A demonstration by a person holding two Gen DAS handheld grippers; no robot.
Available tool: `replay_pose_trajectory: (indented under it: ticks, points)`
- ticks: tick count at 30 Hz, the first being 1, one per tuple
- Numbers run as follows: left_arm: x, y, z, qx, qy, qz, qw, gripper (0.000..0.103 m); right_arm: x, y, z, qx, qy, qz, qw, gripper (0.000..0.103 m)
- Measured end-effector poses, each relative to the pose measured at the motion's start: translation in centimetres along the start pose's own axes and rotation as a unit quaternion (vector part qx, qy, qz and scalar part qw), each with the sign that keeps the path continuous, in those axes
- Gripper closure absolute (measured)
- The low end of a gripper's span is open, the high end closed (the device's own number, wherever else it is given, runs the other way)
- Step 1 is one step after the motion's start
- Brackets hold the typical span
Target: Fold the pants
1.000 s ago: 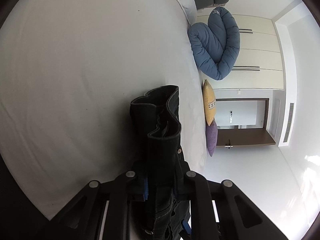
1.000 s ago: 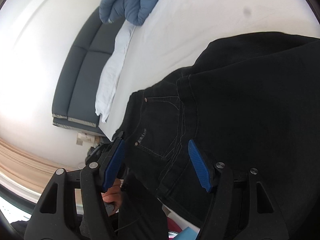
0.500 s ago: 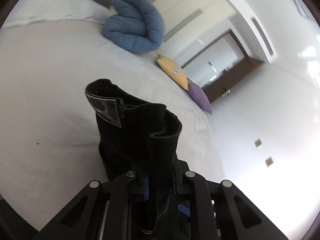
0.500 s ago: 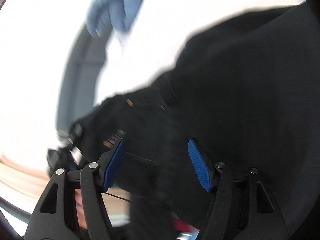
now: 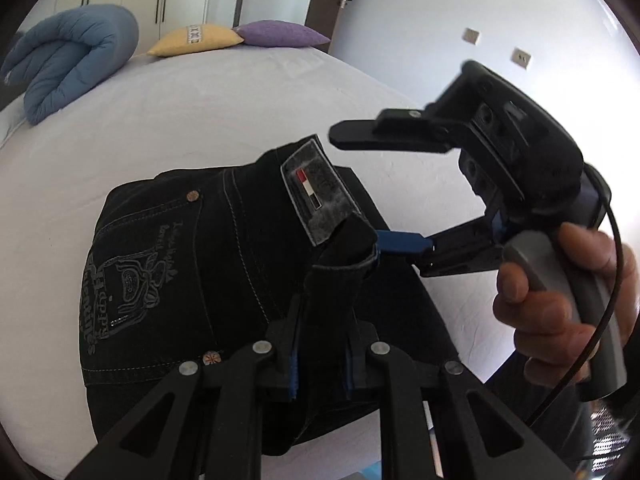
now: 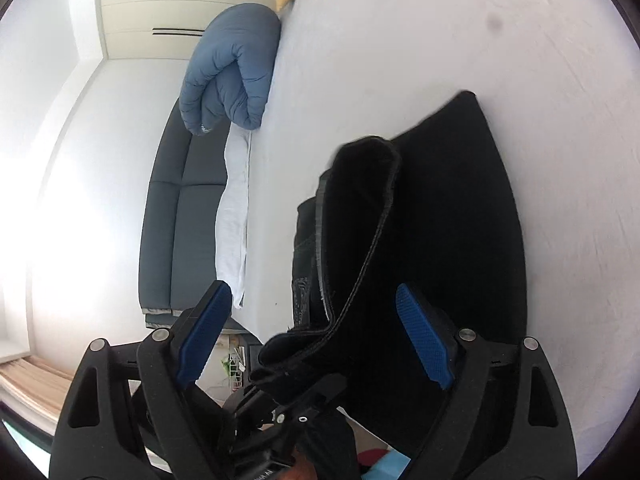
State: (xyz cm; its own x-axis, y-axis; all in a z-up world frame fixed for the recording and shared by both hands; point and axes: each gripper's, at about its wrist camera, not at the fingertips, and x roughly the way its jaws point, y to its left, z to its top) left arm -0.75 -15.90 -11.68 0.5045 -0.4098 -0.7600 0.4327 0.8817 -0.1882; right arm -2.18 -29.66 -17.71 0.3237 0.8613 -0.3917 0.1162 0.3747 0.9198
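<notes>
Black pants lie bunched on the white bed, with the waistband patch and a printed back pocket showing. My left gripper is shut on a raised fold of the waistband. My right gripper is open, its blue pads on either side of the lifted waistband edge without closing on it. In the left wrist view the right gripper reaches in from the right, held by a hand. The pants' legs are hidden.
A rolled blue duvet lies at the far end of the bed, with a yellow cushion and a purple cushion. A dark sofa stands beside the bed. Wardrobe doors and a room door are behind.
Both grippers swung round over the bed. The left one kept its hold on the waistband. The right one stayed open and now brackets the lifted edge.
</notes>
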Motion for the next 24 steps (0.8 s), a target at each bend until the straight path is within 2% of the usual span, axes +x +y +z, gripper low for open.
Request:
replay_pose_trajectory:
  ticks: [2,4,5,6,7,8,9,10,11,13,17,24]
  points:
    - [0.1,-0.7,-0.2,0.023,0.002,0.016,0.9996,0.087,0.4,-0.1,-0.3,-0.019,0.006,-0.014,1.000,0.019]
    - [0.0,-1.4,-0.2,0.054,0.000,0.034,0.9980,0.087,1.5,0.1,-0.5,-0.044,0.024,-0.061,0.997,0.019]
    - [0.2,-1.9,-0.2,0.072,-0.001,0.044,0.9964,0.087,2.1,0.0,-0.7,-0.051,0.035,-0.075,0.995,0.024]
    - [0.3,-2.4,-0.3,0.086,-0.001,0.052,0.9949,0.087,2.5,0.0,-0.6,-0.060,0.045,-0.087,0.993,0.038]
    - [0.3,-2.9,-0.6,0.098,0.000,0.058,0.9935,0.087,2.9,0.1,-0.7,-0.067,0.050,-0.090,0.992,0.046]
    - [0.5,-3.3,-0.7,0.108,0.002,0.063,0.9921,0.087,2.9,0.1,-0.6,-0.071,0.053,-0.090,0.992,0.066]
    - [0.5,-3.5,-0.9,0.114,0.001,0.066,0.9913,0.087,2.9,0.1,-0.4,-0.072,0.052,-0.097,0.991,0.078]
    - [0.3,-3.4,-1.1,0.120,0.001,0.070,0.9903,0.087,2.7,0.1,-0.4,-0.078,0.048,-0.109,0.990,0.081]
    - [0.4,-3.4,-1.2,0.124,0.001,0.072,0.9896,0.087,2.5,0.3,-0.2,-0.085,0.047,-0.114,0.989,0.088]
    - [0.2,-4.0,-1.4,0.131,-0.002,0.072,0.9887,0.087,2.2,0.9,-0.2,-0.100,0.044,-0.121,0.987,0.089]
    - [-0.5,-6.1,-2.3,0.173,-0.012,0.079,0.9817,0.087,0.0,1.5,-0.3,-0.126,0.030,-0.123,0.984,0.090]
    - [0.6,-8.9,-4.8,0.210,0.008,0.079,0.9745,0.087,-1.7,-0.1,-0.7,-0.093,0.016,-0.134,0.987,0.090]
